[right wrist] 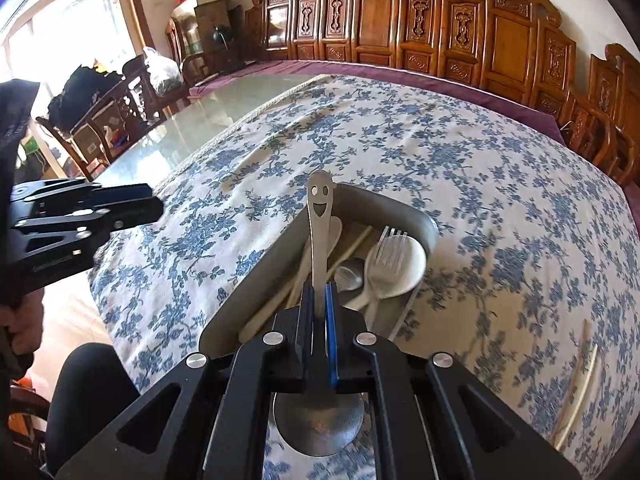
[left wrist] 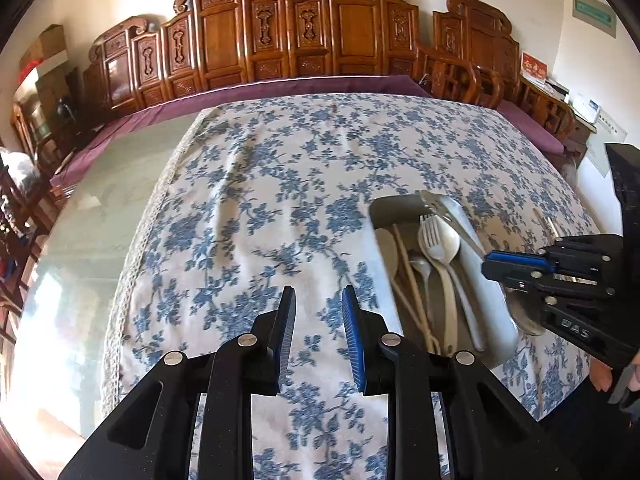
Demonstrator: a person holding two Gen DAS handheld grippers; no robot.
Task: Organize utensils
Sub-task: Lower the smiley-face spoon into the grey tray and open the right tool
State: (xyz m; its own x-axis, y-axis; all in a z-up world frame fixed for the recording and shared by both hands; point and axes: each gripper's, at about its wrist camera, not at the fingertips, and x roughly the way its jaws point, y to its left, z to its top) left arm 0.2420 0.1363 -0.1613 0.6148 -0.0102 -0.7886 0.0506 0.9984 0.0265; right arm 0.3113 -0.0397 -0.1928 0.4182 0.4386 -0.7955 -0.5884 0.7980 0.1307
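Our right claw (right wrist: pixel 319 300) is clamped on a steel spoon (right wrist: pixel 319 216) by its neck, handle forward over the tray (right wrist: pixel 420 222), ready, we judge, to drop among the cutlery; our left claw (left wrist: pixel 319 336) hangs apart, empty, clear of the tray.

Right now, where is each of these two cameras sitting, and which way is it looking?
Left wrist: rides the left tongs, facing the floral tablecloth; the right tongs show.
Right wrist: rides the right tongs, shut on a smiley-handled spoon; the left tongs and a hand show.
Shared: the grey utensil tray.
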